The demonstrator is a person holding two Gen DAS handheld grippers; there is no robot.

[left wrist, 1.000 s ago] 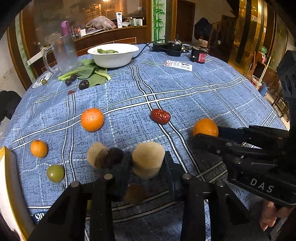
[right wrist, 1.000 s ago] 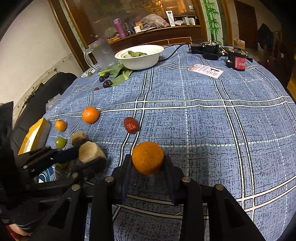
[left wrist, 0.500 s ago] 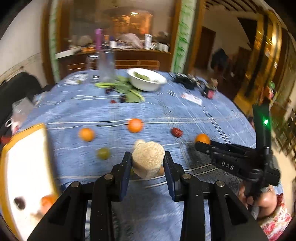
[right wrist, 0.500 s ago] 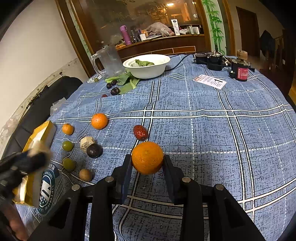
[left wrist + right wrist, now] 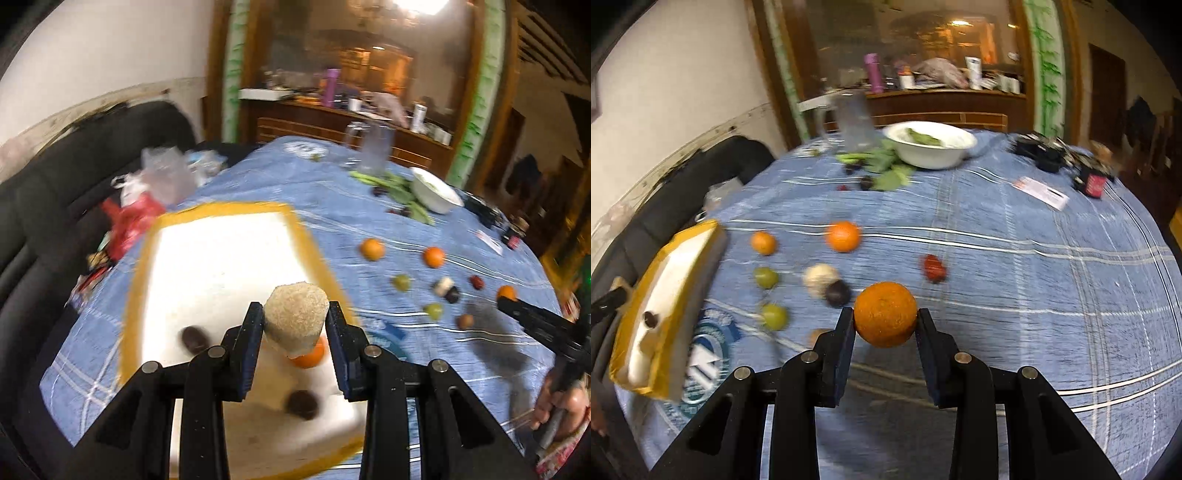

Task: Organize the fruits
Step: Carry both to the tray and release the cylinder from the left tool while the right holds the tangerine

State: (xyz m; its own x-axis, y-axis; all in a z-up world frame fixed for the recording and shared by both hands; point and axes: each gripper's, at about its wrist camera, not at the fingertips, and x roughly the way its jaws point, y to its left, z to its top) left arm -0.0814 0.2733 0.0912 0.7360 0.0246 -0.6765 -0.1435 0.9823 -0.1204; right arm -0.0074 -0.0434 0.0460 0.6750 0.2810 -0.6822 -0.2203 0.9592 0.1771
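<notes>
My left gripper (image 5: 295, 325) is shut on a tan, rough-skinned round fruit (image 5: 296, 317) and hangs over a white tray with a yellow rim (image 5: 221, 212). In the tray lie an orange (image 5: 308, 357) and two dark fruits (image 5: 194, 338). My right gripper (image 5: 885, 320) is shut on an orange (image 5: 885, 314) above the blue tablecloth. Loose on the cloth lie two oranges (image 5: 843, 235), two green fruits (image 5: 765, 277), a pale fruit (image 5: 820, 278), a dark fruit (image 5: 837, 292) and a red one (image 5: 934, 268). The tray (image 5: 665, 295) shows at the left in the right wrist view.
A white bowl (image 5: 931, 144) with greens, a glass jug (image 5: 853, 123) and leaves (image 5: 886, 173) stand at the far side. A paper card (image 5: 1043, 192) and dark gadgets (image 5: 1049, 153) lie far right. A black sofa with bags (image 5: 147, 192) borders the table's left.
My left gripper swung left and rose with the tan fruit, from over the loose fruits to above the tray. My right gripper lifted slightly with its orange, and its view tilted.
</notes>
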